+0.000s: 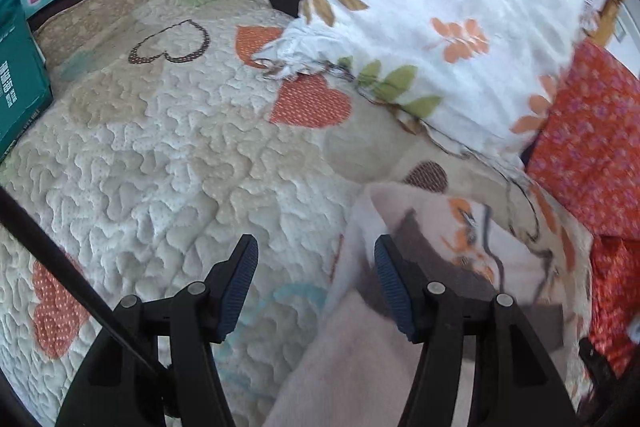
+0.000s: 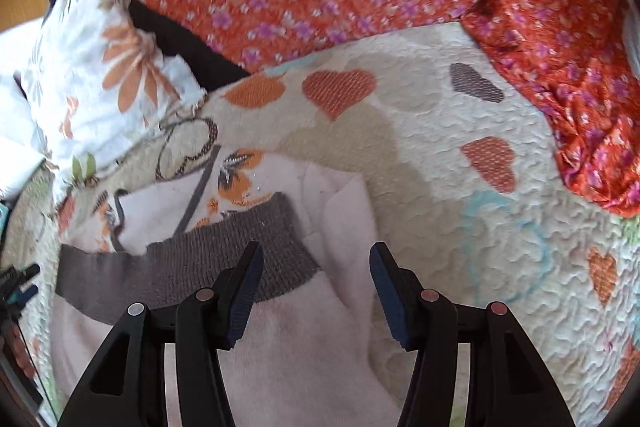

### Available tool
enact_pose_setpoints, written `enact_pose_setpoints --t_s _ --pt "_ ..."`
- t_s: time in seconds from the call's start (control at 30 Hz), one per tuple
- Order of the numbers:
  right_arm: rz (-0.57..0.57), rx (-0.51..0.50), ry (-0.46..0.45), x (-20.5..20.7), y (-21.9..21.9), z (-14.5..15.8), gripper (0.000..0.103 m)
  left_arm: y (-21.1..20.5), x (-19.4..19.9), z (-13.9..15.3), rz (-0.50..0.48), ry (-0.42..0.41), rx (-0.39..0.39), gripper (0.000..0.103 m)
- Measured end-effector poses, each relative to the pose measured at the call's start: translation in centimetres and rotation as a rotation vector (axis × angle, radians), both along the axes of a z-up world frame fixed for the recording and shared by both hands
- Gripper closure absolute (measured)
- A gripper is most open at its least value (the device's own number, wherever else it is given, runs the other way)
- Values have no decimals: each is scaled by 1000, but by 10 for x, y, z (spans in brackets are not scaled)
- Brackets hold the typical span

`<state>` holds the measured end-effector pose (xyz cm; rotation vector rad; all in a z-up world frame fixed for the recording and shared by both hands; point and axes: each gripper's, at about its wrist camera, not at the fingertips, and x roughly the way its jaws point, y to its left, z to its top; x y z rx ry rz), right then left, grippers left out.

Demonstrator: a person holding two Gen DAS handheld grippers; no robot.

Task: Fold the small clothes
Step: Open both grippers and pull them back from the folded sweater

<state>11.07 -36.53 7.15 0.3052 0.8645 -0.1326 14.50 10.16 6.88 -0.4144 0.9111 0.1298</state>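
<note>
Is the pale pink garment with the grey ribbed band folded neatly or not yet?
Not yet. The pale pink fleece garment lies rumpled on the heart-patterned quilt, its grey ribbed band twisted.

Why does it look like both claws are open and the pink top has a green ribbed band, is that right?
Not quite. The band is grey, not green, as the right wrist view shows. The rest holds: the left claw and right claw are both open, and the top is pink.

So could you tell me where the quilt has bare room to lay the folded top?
Quilt is bare between teal box, pillow and pink top; also between top and red cloth. Crowded around the pillow.
</note>
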Motion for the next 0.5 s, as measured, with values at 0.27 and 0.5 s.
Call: enact_pose_setpoints --t_s 0.27,0.5 --pt "45 101 77 -54 -17 -6 43 -13 -55 -18 -212 81 50 41" --pt "157 88 217 -94 -9 -52 61 -13 -68 -50 -277 157 114 41"
